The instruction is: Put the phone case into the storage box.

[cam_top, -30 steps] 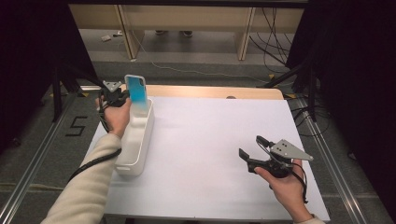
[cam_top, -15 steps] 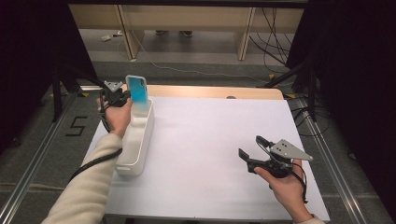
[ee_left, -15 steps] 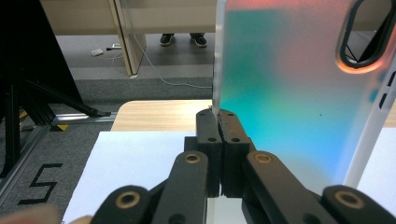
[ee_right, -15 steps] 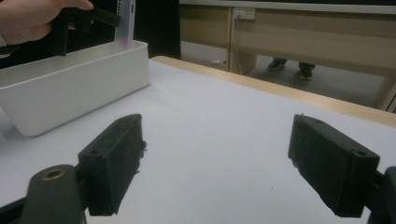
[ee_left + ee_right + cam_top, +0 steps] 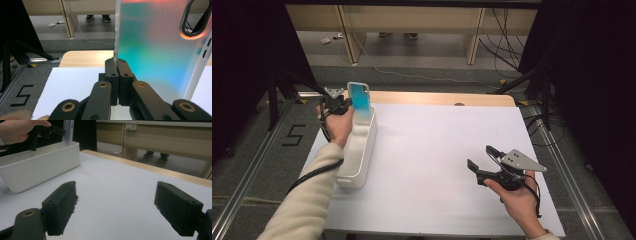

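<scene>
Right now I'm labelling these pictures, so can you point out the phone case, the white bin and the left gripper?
phone case [image 5: 155,50]: left gripper view, on its frosted blue back.
white bin [image 5: 357,155]: high view, on its long side wall.
left gripper [image 5: 116,62]: left gripper view, where its fingers pinch the case's edge.

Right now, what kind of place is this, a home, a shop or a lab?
Most likely a lab or recording workspace. The white-covered table stands between dark curtains, loose cables trail over the grey floor, and a "5" is marked on the floor beside metal rails.
</scene>
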